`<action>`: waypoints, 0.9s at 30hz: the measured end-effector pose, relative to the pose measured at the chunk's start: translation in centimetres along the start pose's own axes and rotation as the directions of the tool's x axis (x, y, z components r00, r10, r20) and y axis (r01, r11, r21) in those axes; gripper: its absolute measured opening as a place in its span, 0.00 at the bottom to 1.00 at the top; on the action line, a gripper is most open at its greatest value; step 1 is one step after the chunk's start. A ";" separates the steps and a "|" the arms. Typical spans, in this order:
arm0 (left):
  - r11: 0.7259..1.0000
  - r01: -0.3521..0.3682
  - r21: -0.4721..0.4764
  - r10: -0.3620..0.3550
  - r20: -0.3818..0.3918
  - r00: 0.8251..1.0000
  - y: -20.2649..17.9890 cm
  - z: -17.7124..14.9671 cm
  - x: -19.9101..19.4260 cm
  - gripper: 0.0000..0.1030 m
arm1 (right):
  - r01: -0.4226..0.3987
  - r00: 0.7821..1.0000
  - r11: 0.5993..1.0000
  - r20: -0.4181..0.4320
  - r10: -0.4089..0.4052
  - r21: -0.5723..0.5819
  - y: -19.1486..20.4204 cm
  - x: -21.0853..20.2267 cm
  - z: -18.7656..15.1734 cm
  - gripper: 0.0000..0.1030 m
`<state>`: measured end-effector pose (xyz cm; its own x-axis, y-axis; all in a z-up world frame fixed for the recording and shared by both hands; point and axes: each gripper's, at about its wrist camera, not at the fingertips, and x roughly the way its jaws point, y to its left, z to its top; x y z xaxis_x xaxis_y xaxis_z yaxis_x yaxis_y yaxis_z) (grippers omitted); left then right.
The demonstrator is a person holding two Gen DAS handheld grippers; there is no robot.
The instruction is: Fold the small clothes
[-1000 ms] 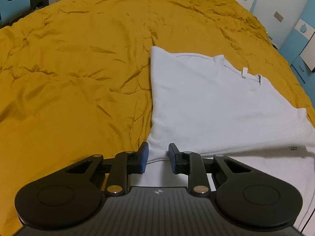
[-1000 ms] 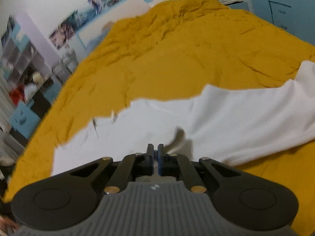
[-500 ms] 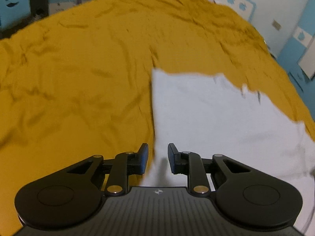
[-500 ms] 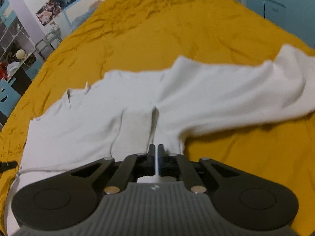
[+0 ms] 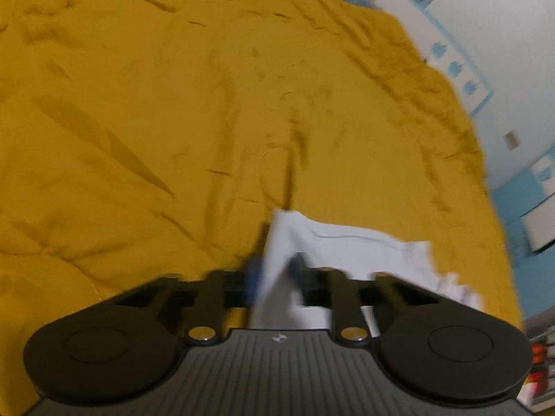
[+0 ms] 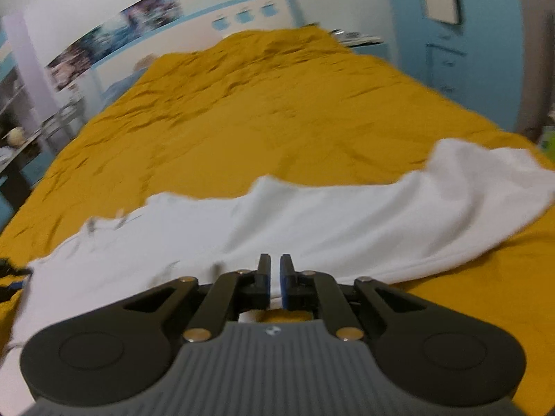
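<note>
A white T-shirt (image 6: pixel 312 222) lies across the mustard-yellow bedspread (image 6: pixel 277 111). In the right wrist view my right gripper (image 6: pixel 274 270) sits at the shirt's near edge, its jaws a narrow gap apart with nothing clearly pinched between them. In the left wrist view the frame is blurred: my left gripper (image 5: pixel 277 274) has white shirt cloth (image 5: pixel 347 242) standing up between its blue pads, and the jaws look partly closed around it. The rest of the shirt trails off to the right behind the gripper.
The yellow bedspread (image 5: pixel 173 104) fills most of both views. A white and blue wall with posters (image 6: pixel 138 17) is at the far end. Blue cabinets (image 6: pixel 451 62) stand at the right, shelves (image 6: pixel 20 131) at the left.
The right gripper was shut on shirt cloth and now stands slightly parted at the shirt's edge. The left gripper swung and moved in; cloth now stands between its pads.
</note>
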<state>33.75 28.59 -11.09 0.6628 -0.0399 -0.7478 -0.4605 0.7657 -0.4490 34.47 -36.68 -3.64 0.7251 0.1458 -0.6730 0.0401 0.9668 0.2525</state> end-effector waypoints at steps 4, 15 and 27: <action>0.997 -0.077 0.001 0.077 -0.014 0.997 0.4 -0.3 1.1 0.07 | 0.118 0.993 0.991 0.019 -0.119 0.056 -3.7 -0.5 0.1 0.10; 0.984 -0.129 0.123 0.119 0.084 0.989 -2.9 -0.6 -3.2 0.23 | 0.168 0.975 0.908 0.073 -0.211 0.383 -15.9 -1.7 2.5 0.41; 0.964 -0.187 0.188 0.174 0.082 0.981 -4.0 -4.1 -6.4 0.24 | 0.276 0.937 0.759 0.012 -0.350 0.589 -28.7 2.4 5.5 0.40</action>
<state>28.91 23.10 -6.49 0.6185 0.1465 -0.7720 -0.4567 0.8666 -0.2014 38.84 -65.22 -8.63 0.6735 -0.2045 -0.7103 0.6358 0.6504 0.4156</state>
